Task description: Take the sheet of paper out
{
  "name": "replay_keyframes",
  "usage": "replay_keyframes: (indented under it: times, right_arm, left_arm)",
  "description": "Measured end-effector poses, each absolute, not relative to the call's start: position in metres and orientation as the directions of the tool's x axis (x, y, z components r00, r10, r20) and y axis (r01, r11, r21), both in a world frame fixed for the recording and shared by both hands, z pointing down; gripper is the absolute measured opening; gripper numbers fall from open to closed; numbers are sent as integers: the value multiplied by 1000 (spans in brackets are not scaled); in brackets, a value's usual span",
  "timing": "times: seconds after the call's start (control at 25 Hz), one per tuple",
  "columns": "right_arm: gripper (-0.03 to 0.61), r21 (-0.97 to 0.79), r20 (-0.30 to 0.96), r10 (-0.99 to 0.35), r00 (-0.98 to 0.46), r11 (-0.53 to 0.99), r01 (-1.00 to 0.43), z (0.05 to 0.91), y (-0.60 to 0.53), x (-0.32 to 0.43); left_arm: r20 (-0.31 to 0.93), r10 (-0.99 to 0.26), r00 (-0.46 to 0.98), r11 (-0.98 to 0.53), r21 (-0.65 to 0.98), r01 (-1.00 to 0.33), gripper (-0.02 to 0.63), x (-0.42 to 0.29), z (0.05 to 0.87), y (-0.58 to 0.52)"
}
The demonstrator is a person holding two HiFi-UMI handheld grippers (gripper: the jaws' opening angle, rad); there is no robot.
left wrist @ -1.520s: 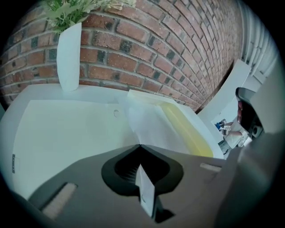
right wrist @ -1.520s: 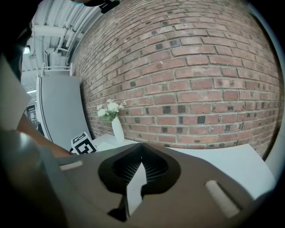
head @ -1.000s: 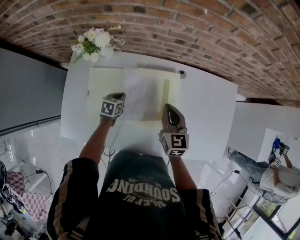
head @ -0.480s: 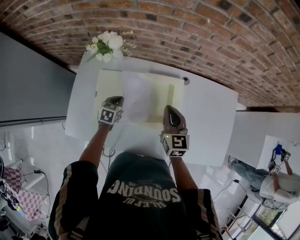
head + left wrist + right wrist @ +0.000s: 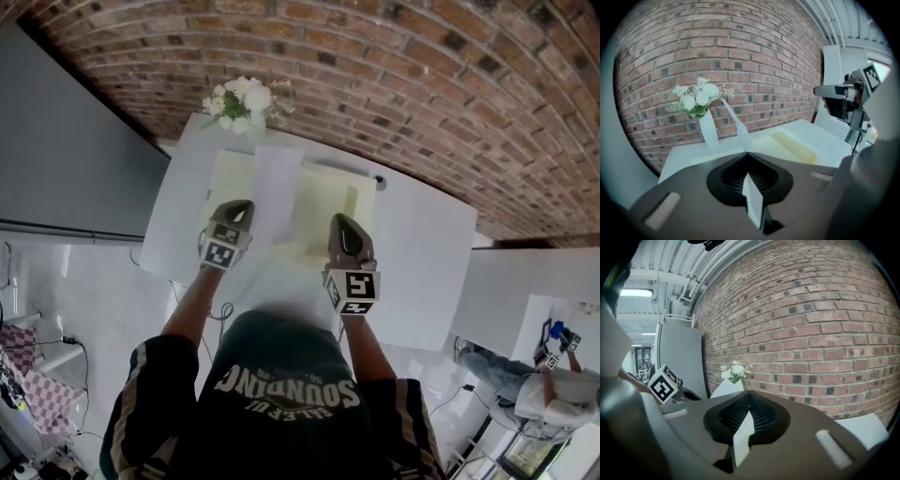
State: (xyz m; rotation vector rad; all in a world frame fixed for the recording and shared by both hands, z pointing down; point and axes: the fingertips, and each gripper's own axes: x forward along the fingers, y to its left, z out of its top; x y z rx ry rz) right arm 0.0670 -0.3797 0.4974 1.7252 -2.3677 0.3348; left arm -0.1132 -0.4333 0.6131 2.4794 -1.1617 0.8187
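Grip first: with left gripper (image 5: 240, 208), pinching the near edge of the sheet of paper (image 5: 278, 187), jaws pressed fully together on it. Holding the sheet up over the pale yellow folder (image 5: 330, 202), leaning away toward the brick wall (image 5: 422, 75) and covering a strip of the folder in the head view. Carrying right gripper (image 5: 342, 222) with jaws also closed together, showing nothing between the tips, hovering above the right part of the folder and apart from the sheet.

Looking outward, seeing the folder lying flat on white table (image 5: 422, 244). Noticing white flowers (image 5: 242, 98) in a white vase (image 5: 708, 129) at the far left corner, just beyond the top edge of the sheet. Finding a small dark round thing (image 5: 380, 178) beside the far right corner of the folder. Seeing also a grey panel (image 5: 66, 141) left of the table, and another person (image 5: 553, 389) far off at the lower right.
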Motion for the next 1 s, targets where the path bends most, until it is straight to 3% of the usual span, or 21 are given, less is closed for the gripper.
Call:
replay_keyframes:
  times: [0.52,1.0]
  right_arm:
    - [-15,-39,235,-927,-291,290,-956,469,-390,72]
    - [-15,-12,235,-930,-281,286,-958,465,-389,71]
  left_arm:
    - [381,-719,581,-644,-53,-763,11,-98,497,-439]
    - [342,-724,599,-651,-52,-757,11,-95,478,-434]
